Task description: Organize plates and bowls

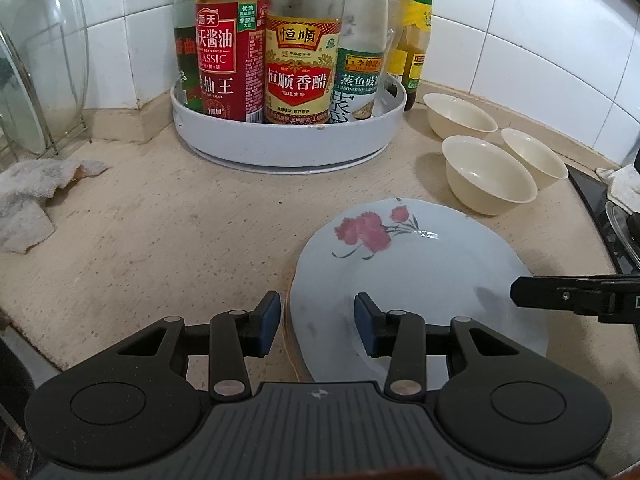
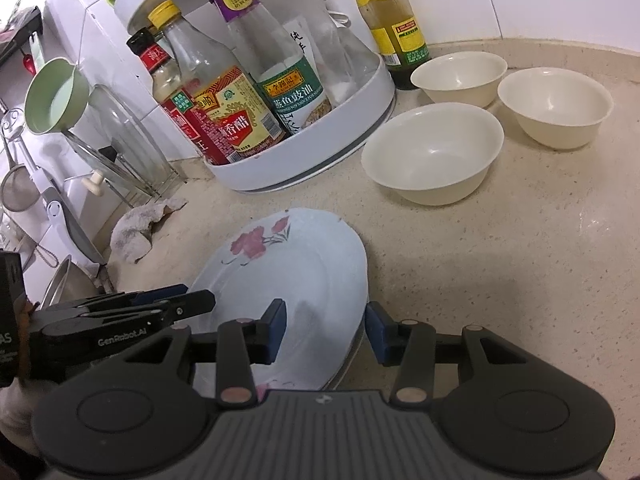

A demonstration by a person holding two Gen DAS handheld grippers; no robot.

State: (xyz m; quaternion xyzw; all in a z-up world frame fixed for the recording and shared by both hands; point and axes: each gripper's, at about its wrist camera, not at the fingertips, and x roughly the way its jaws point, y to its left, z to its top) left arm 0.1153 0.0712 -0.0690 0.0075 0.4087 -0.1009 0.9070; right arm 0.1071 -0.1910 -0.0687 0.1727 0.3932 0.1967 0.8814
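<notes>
A pale blue plate with a pink flower (image 1: pixel 408 268) lies on the counter on top of another plate, whose rim shows at its left edge; it also shows in the right wrist view (image 2: pixel 296 276). Three cream bowls (image 1: pixel 486 174) (image 2: pixel 432 152) stand beyond it to the right. My left gripper (image 1: pixel 317 322) is open, its jaws straddling the plate's left rim. My right gripper (image 2: pixel 326 330) is open, its jaws straddling the plate's right rim. Each gripper shows in the other's view: the right one (image 1: pixel 576 296), the left one (image 2: pixel 132 308).
A white turntable tray (image 1: pixel 288 140) full of sauce bottles stands behind the plate by the tiled wall. A crumpled cloth (image 1: pixel 36 196) lies at the left. A glass lid in a wire rack (image 1: pixel 40 80) stands in the left corner. A stove edge (image 1: pixel 608 216) is at the right.
</notes>
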